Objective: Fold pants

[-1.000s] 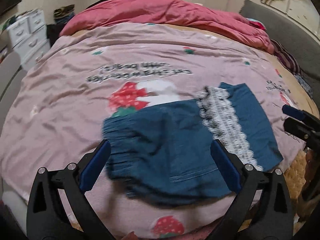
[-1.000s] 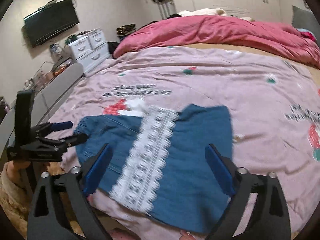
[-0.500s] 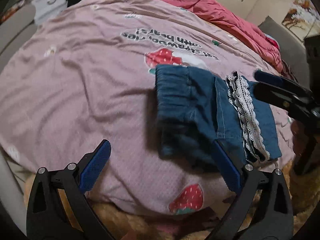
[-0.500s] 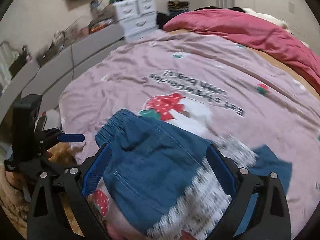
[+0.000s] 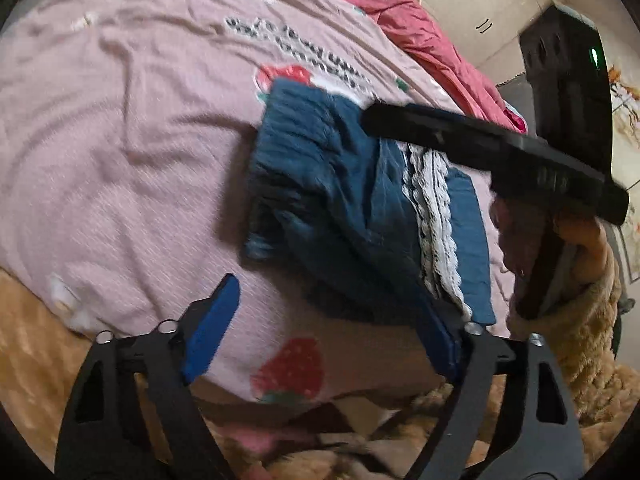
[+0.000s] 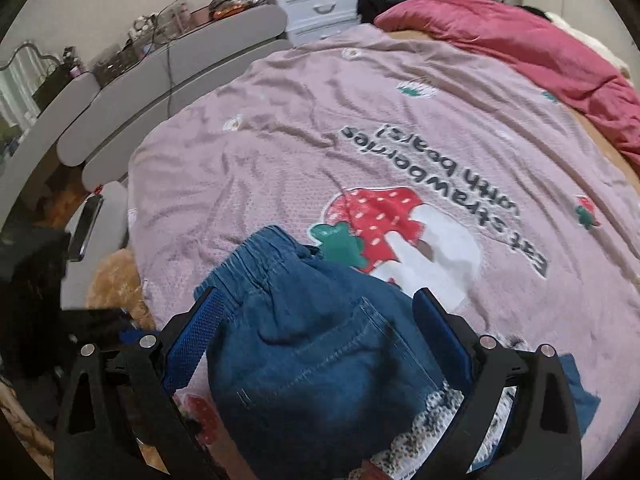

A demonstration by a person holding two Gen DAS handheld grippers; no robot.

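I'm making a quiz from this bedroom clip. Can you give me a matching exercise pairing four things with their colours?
Things:
1. pants
2. lace trim
3. bedspread
4. duvet

Colours:
a. white
b. pale pink with strawberry prints
c. deep red-pink
d. blue denim

Pairs: 1-d, 2-a, 3-b, 4-c

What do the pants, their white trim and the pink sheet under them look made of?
Pants: blue denim-like cotton, matte, with stitched seams and a gathered elastic waistband. White trim: openwork lace, probably cotton or synthetic. Pink sheet: soft, finely textured woven or knit fabric, printed with strawberries, creased.
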